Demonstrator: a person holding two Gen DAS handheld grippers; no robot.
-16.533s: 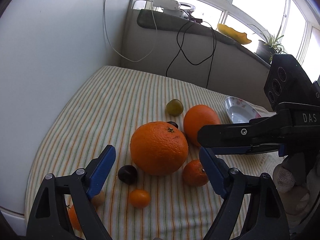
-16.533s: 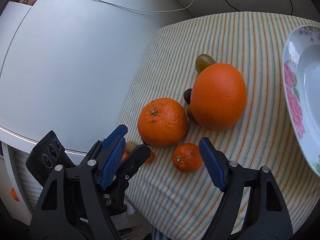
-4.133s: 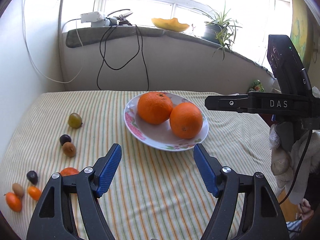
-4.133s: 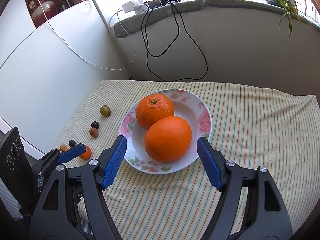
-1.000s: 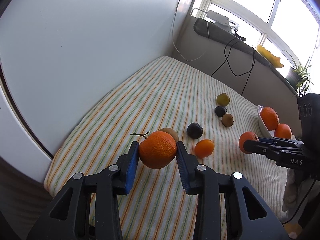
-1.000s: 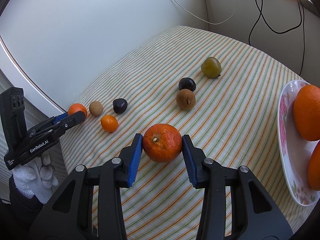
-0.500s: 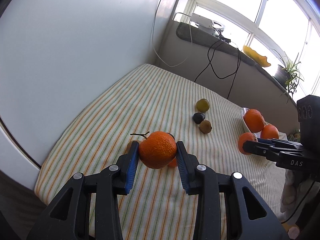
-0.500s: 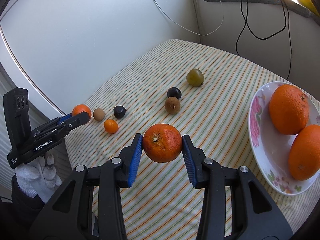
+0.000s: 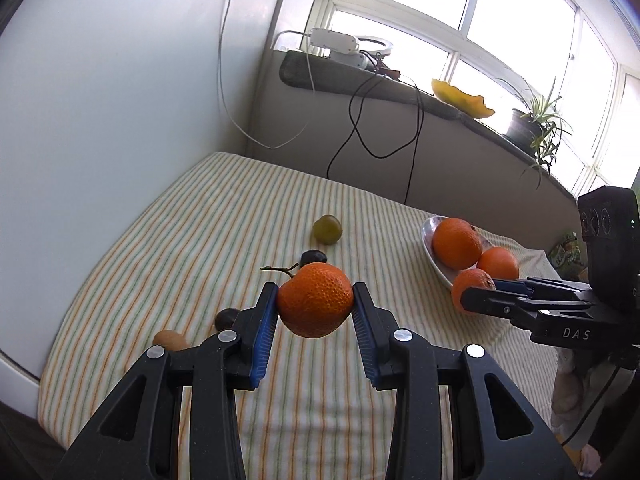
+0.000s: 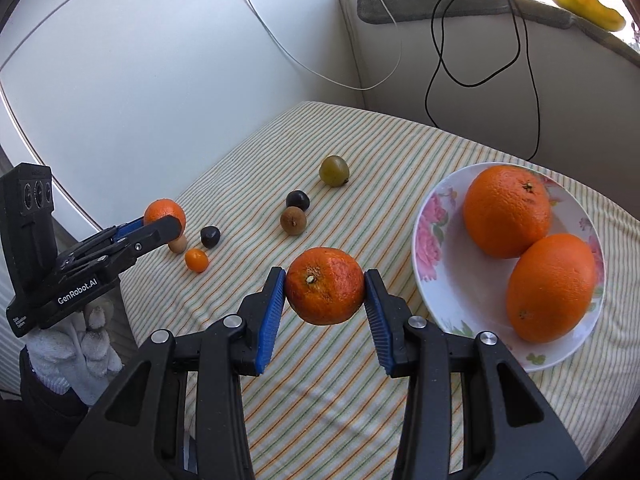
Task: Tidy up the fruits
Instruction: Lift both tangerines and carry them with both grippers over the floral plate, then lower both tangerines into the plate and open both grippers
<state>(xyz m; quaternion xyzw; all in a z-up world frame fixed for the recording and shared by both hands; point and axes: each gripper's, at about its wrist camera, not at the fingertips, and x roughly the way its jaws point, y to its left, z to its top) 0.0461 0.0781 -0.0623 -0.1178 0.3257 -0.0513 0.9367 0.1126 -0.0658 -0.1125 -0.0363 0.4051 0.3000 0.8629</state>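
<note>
My left gripper (image 9: 315, 306) is shut on a small tangerine with a stem (image 9: 314, 304), held above the striped tablecloth (image 9: 200, 232). My right gripper (image 10: 325, 297) is shut on a darker tangerine (image 10: 325, 297), held above the cloth just left of the floral plate (image 10: 436, 236). The plate holds two big oranges (image 10: 506, 210) (image 10: 551, 286). In the left wrist view the right gripper with its tangerine (image 9: 472, 286) hangs beside the plate (image 9: 430, 240). In the right wrist view the left gripper with its tangerine (image 10: 165, 213) is at the cloth's left edge.
Small fruits lie on the cloth: a green one (image 10: 334, 171), a dark one (image 10: 298, 200), a brown one (image 10: 293, 220), another dark one (image 10: 210, 237), a tiny orange one (image 10: 196, 260) and a tan one (image 10: 178, 245). A white wall stands left; cables (image 10: 440, 52) hang from the sill behind.
Both grippers have lifted their tangerines higher and moved right toward the plate. The right gripper's tangerine is now close to the plate's left rim.
</note>
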